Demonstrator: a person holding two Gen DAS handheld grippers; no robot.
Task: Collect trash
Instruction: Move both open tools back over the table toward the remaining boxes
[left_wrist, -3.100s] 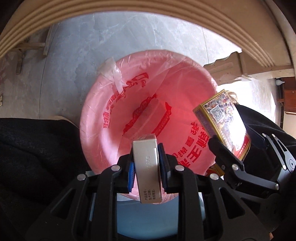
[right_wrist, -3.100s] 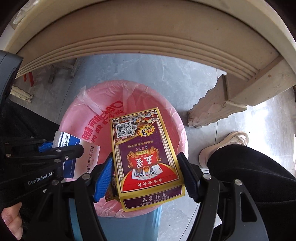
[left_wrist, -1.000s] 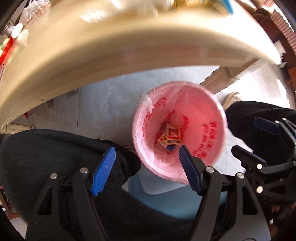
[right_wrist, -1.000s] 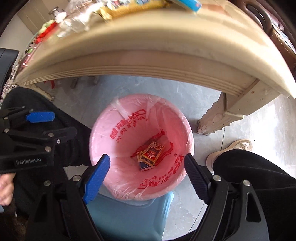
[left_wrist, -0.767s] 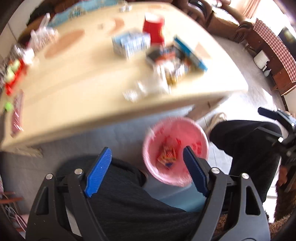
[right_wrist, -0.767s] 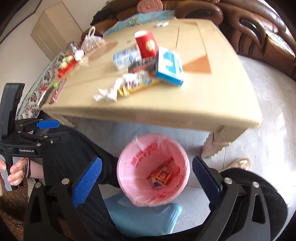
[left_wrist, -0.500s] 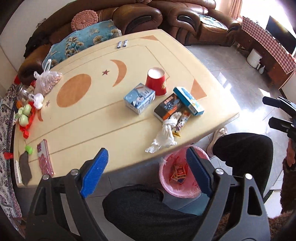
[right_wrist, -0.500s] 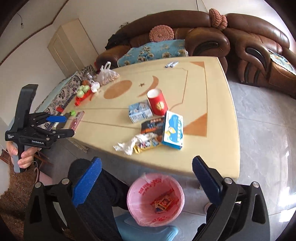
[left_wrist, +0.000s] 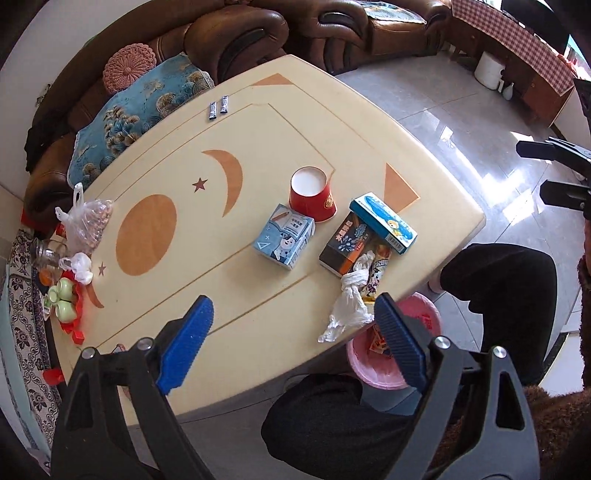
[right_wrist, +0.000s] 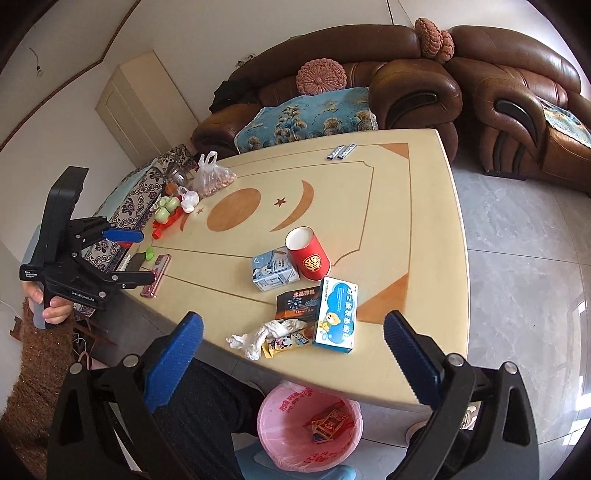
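Observation:
My left gripper (left_wrist: 291, 306) hovers high above the table's near edge; its jaws are opening, with nothing between them. My right gripper (right_wrist: 293, 320) stands open and empty over the same edge. On the cream table (right_wrist: 406, 221) lie a crumpled white tissue (right_wrist: 262, 334), a snack wrapper (right_wrist: 284, 343), a blue-white box (right_wrist: 336, 314), a dark box (right_wrist: 297, 301), a milk carton (right_wrist: 273, 273) and a red paper cup (right_wrist: 310, 258). Below the edge stands the pink-lined bin (right_wrist: 273, 443) with card boxes (right_wrist: 328, 424) in it.
A brown sofa (right_wrist: 406, 85) curves behind the table. A bag of nuts (right_wrist: 214, 177), green cups (right_wrist: 166, 206) and a pink phone (right_wrist: 157, 277) sit at the table's left end. The person's dark trouser legs (left_wrist: 498, 295) flank the bin, which rests on a blue stool (right_wrist: 258, 465).
Both grippers were shut on boxes over the bin; those boxes now lie inside it. Both grippers have since risen well above the table, jaws spread wider.

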